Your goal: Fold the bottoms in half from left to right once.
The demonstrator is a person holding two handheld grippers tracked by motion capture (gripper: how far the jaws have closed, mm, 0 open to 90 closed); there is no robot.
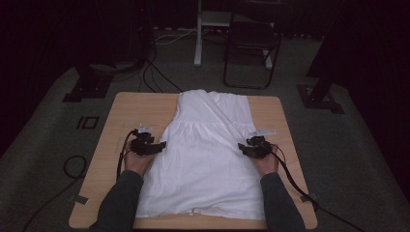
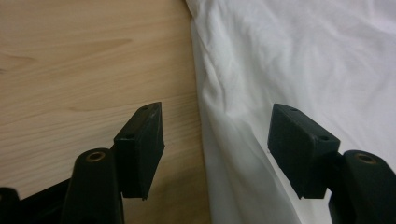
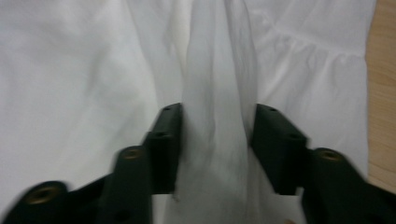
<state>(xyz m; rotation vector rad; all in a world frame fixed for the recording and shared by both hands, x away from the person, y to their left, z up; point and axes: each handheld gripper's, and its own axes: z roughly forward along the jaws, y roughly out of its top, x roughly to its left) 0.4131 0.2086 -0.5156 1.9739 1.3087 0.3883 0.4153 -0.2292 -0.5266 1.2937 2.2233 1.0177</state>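
A white garment lay spread flat down the middle of the wooden bench, its hem near the person's edge and its narrower top reaching the far edge. At its right side, the right gripper had a raised ridge of the white cloth between its jaws, which pressed against the fold on both sides. At the left side, the left gripper stood wide open, one jaw over bare wood and the other over cloth, straddling the garment's edge. A dark folding chair stood on the floor beyond the bench.
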